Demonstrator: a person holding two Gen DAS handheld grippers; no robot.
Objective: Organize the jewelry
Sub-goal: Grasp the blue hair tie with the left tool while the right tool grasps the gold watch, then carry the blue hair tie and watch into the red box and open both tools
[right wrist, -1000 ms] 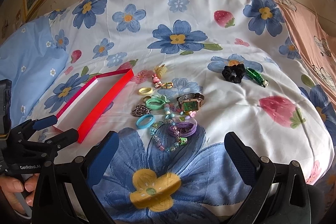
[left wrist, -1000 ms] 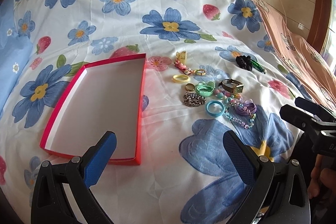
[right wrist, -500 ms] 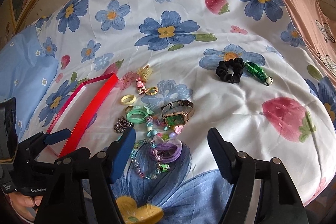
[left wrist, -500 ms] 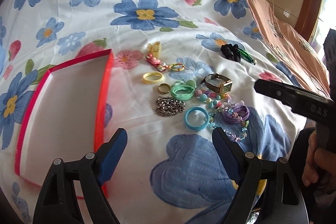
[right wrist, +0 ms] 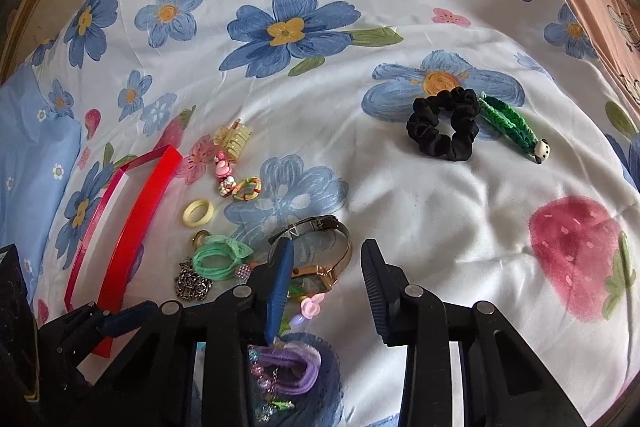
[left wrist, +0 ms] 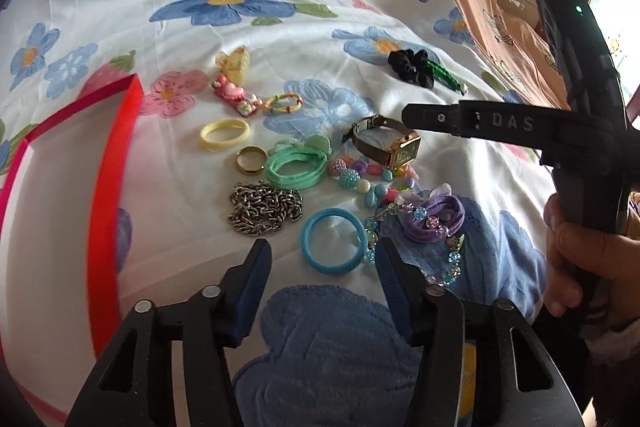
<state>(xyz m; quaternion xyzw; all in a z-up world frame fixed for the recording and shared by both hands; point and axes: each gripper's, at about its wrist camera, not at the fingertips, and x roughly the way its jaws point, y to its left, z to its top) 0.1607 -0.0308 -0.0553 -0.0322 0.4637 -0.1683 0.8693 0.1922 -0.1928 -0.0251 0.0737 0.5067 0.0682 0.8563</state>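
A pile of jewelry lies on the flowered bedsheet. My left gripper (left wrist: 324, 259) is open, its fingers straddling a blue hair ring (left wrist: 334, 241), just above it. Beside it lie a silver chain (left wrist: 264, 213), a green band (left wrist: 298, 169), a gold ring (left wrist: 250, 159), a yellow ring (left wrist: 224, 135) and a purple scrunchie with a bead bracelet (left wrist: 432, 221). My right gripper (right wrist: 326, 269) is open over the gold watch (right wrist: 320, 259), which also shows in the left wrist view (left wrist: 386, 147). The red box (left wrist: 116, 179) is open at the left.
A black scrunchie (right wrist: 442, 129) and a green braided clip (right wrist: 514, 125) lie apart at the far right. A yellow claw clip (right wrist: 234, 137) and pink charms (right wrist: 226, 177) lie near the box corner. A peach blanket (left wrist: 480, 7) borders the right side.
Both grippers have moved forward and down toward the jewelry pile, and their jaws have narrowed. The left now straddles the blue ring; the right is over the watch.
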